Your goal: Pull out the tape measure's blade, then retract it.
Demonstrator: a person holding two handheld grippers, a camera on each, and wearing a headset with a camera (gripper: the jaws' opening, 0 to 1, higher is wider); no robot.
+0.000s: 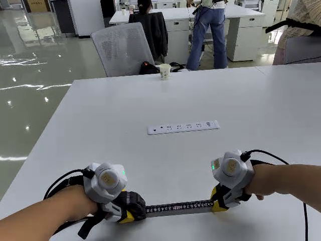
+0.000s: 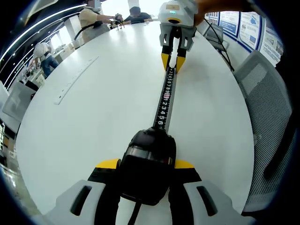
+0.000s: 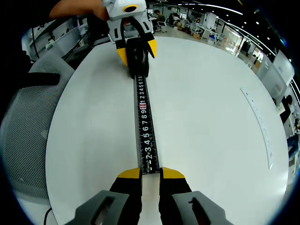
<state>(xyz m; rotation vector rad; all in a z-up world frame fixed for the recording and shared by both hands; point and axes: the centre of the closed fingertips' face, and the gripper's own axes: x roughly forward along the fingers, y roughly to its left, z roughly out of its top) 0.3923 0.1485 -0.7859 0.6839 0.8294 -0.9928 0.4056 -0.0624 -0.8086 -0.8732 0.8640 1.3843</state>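
Observation:
The black tape measure case rests on the white table near the front edge, clamped between the jaws of my left gripper. Its black blade with white numerals runs flat to the right along the table. My right gripper is shut on the blade's end. In the left gripper view the case sits between the yellow-tipped fingers and the blade stretches away to the right gripper. In the right gripper view the blade leads to the case held by the left gripper.
A white power strip lies across the table's middle. A paper cup stands at the far edge, with a grey mesh chair behind it. People stand at desks further back. A grey chair sits close beside the table.

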